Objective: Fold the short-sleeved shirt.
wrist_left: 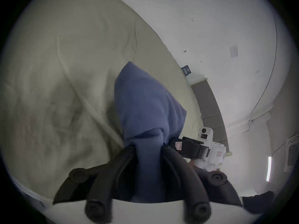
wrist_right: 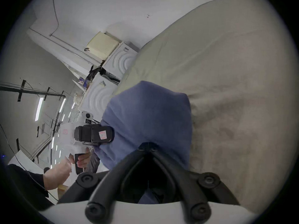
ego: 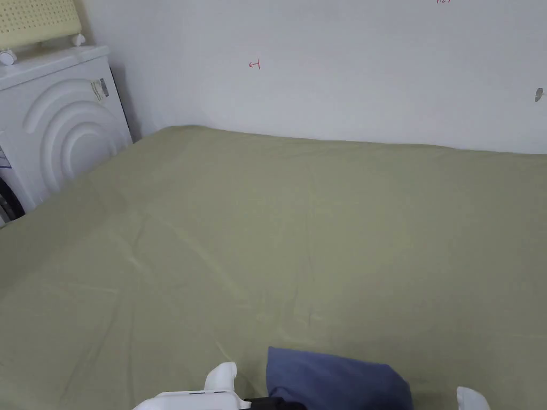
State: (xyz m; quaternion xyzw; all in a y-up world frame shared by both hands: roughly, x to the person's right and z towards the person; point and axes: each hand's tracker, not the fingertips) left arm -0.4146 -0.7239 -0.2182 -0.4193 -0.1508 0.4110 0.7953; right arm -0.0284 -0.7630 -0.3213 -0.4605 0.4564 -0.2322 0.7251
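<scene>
The blue short-sleeved shirt (ego: 336, 381) is bunched at the near edge of the olive-green sheet (ego: 267, 224), lifted between both grippers. In the left gripper view, my left gripper (wrist_left: 148, 148) is shut on a gathered fold of the shirt (wrist_left: 145, 101), which rises in a peak over the sheet. My right gripper (wrist_right: 148, 148) has its jaws closed together into the shirt (wrist_right: 148, 114). Each gripper shows in the other's view: the right gripper (wrist_left: 199, 146) and the left gripper (wrist_right: 92, 133), held by a hand (wrist_right: 82, 161). White gripper housings (ego: 213, 392) flank the shirt in the head view.
A white appliance (ego: 59, 144) stands at the left edge of the sheet, with a pale yellow perforated box (ego: 37, 21) on top. A white wall (ego: 347, 69) runs along the far side. The sheet stretches wide and flat beyond the shirt.
</scene>
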